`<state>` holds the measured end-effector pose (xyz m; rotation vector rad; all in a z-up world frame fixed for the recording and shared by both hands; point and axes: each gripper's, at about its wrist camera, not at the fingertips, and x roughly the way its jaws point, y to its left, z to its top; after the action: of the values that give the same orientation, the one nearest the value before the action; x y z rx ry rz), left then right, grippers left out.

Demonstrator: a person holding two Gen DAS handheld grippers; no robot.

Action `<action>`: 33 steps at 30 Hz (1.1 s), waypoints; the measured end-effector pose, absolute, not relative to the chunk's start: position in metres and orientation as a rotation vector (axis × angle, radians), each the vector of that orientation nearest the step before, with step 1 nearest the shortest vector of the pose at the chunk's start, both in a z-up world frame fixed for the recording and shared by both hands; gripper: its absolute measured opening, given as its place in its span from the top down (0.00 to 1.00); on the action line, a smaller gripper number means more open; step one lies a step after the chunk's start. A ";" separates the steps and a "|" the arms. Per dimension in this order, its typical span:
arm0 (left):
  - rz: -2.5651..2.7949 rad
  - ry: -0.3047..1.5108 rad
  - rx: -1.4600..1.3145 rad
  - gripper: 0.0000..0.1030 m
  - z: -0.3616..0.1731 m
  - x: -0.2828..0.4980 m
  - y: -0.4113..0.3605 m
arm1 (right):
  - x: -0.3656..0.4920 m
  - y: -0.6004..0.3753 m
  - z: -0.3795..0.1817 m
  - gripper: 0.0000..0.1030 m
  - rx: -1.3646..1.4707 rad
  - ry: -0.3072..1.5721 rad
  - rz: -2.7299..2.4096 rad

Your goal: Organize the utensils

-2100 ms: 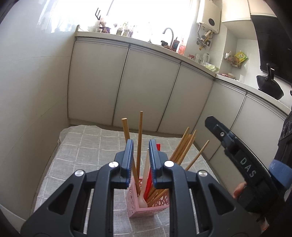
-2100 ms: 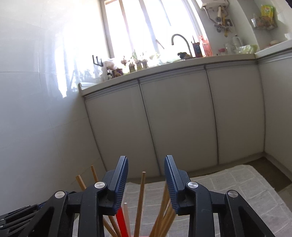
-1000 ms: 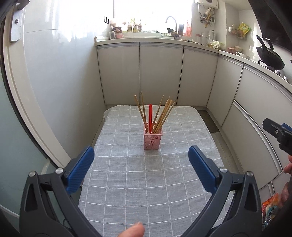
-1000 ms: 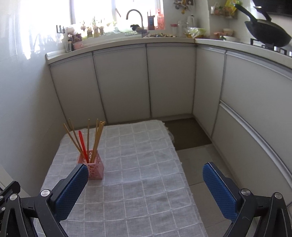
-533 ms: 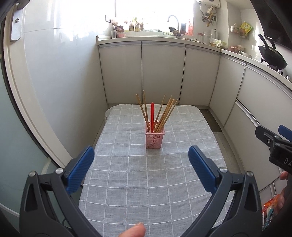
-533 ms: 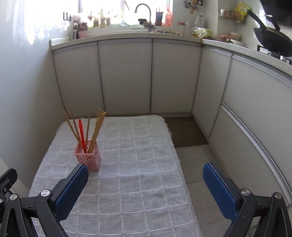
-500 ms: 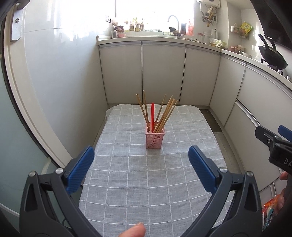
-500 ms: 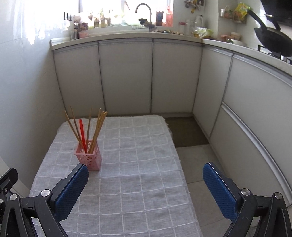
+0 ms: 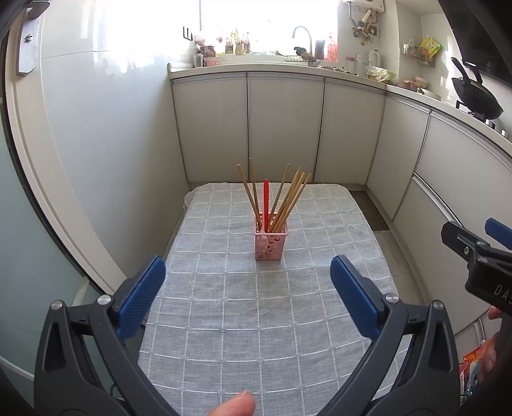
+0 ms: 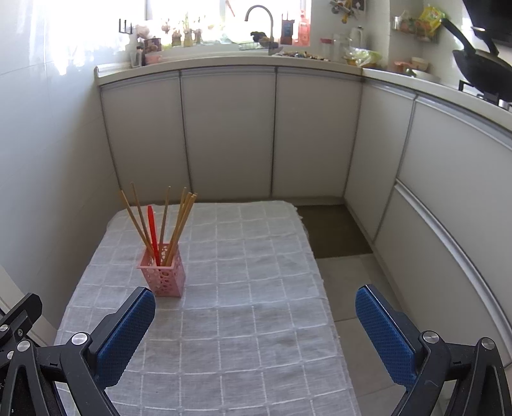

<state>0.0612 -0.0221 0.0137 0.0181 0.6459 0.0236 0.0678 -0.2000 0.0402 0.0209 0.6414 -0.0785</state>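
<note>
A pink perforated holder (image 9: 269, 243) (image 10: 162, 273) stands upright on the grey checked tablecloth (image 9: 265, 320) (image 10: 243, 320). Several wooden chopsticks (image 9: 289, 200) (image 10: 180, 217) and a red utensil (image 9: 266, 203) (image 10: 152, 232) lean inside it. My left gripper (image 9: 248, 275) is open and empty, held well back from the holder and facing it. My right gripper (image 10: 256, 304) is also open and empty, with the holder ahead on its left. The right gripper's body (image 9: 476, 256) shows at the right edge of the left wrist view.
White kitchen cabinets (image 9: 284, 128) run behind and along the right of the table. The counter carries a sink tap (image 10: 259, 14), bottles and a black wok (image 9: 476, 94). A tiled wall (image 10: 41, 160) borders the table's left side. A fingertip (image 9: 233, 404) shows at the bottom.
Two seconds ago both grippers were right at the holder among the chopsticks with narrow gaps. Both have since drawn back and opened wide. In the last half second nothing visibly moved.
</note>
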 end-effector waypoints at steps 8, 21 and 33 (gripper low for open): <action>0.022 0.645 0.021 0.01 0.014 0.061 -0.022 | 0.067 -0.201 0.040 0.00 0.022 0.641 -0.078; 0.026 0.644 0.022 0.01 0.014 0.061 -0.023 | 0.067 -0.199 0.040 0.00 0.019 0.641 -0.079; 0.025 0.642 0.035 0.01 0.014 0.061 -0.020 | 0.066 -0.201 0.041 0.00 0.017 0.641 -0.084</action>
<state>0.0613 -0.0198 0.0141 0.0354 0.6415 0.0250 0.0661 -0.2008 0.0413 0.0175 0.6414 -0.0838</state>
